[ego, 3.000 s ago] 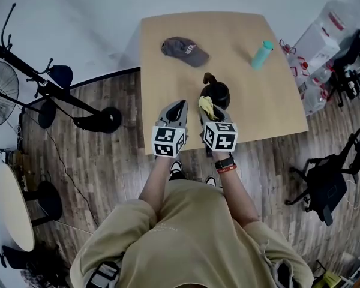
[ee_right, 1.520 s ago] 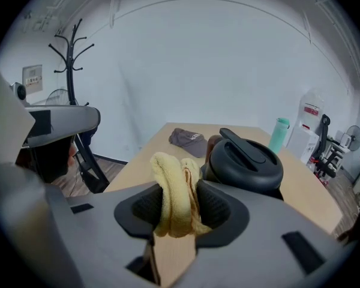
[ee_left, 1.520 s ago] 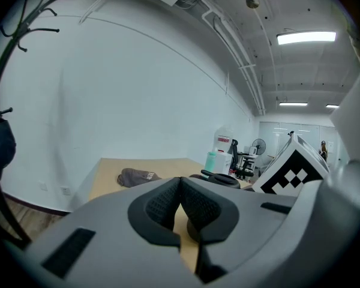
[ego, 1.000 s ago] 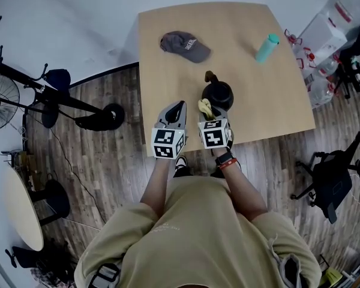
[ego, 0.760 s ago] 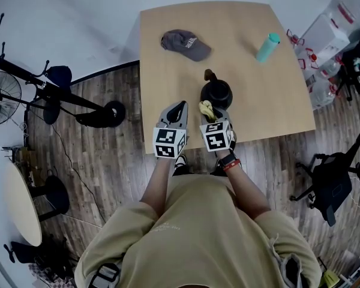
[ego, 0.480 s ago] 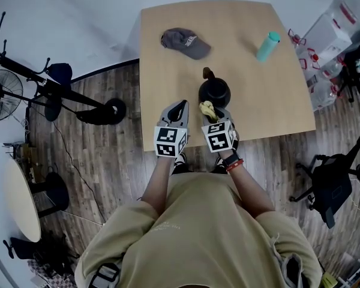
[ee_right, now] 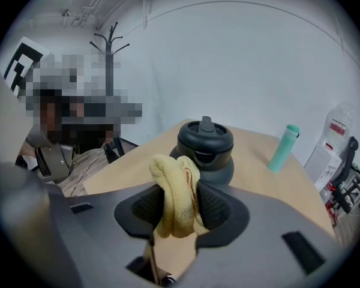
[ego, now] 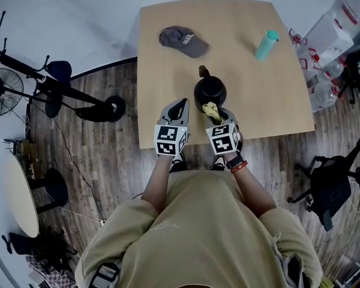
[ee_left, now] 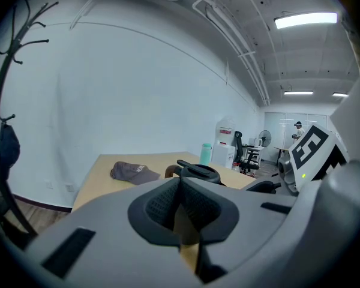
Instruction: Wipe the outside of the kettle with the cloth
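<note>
The right tool [ee_right: 177,209], pinching the cloth [ee_right: 173,188], has slid right along the near side of the kettle [ee_right: 205,147]. Wiping looks under way. The left tool [ee_left: 181,204] is pressed together, empty.

upright black kettle [ego: 209,91], bunched yellow cloth [ee_right: 176,192]

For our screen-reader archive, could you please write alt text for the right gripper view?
The right tongs are shut on a folded yellow cloth, held close before a black kettle on a wooden table. A teal bottle stands farther back at the right, against a pale wall.
</note>
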`<state>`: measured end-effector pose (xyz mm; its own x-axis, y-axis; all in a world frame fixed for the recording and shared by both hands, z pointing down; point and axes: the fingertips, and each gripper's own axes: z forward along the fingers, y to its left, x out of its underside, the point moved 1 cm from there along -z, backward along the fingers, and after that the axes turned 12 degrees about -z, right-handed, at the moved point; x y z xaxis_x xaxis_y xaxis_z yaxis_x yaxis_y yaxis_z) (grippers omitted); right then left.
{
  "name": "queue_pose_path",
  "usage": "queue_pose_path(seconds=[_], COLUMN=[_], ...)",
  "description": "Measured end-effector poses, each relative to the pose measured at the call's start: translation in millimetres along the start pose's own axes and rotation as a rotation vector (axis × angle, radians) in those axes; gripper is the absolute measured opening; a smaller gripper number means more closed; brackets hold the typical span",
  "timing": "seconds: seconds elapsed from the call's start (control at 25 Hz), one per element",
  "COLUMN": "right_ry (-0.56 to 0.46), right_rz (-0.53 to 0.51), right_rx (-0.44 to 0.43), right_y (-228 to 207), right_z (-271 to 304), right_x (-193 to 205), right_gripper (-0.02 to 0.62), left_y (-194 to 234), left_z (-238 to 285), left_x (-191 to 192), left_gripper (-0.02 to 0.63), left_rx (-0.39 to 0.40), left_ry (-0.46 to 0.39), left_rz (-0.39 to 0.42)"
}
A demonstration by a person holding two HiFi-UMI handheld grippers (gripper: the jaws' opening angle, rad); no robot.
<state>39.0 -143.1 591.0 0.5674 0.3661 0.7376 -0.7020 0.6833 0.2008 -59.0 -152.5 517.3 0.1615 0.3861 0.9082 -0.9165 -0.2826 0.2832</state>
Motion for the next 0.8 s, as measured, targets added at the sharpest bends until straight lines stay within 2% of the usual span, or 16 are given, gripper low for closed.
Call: queue_pose_path(seconds=[0.52, 0.8], right_ry=[0.013, -0.002], right_rz=[0.027, -0.008], right_rx=[0.049, 0.068], right_y=[-45.2, -65.9], right_z=[-8.0, -6.9], right_x=[28.3, 28.1], right_gripper=[0.158, 0.156], left_y=[-17.1, -17.4], left_z=[15.1, 17.0], left_x=[6.0, 5.5], left_gripper=[0.023, 0.024], left_rx=[-0.020, -0.041], left_ry=[0.004, 0.003], left_rz=[-0.003, 0.002])
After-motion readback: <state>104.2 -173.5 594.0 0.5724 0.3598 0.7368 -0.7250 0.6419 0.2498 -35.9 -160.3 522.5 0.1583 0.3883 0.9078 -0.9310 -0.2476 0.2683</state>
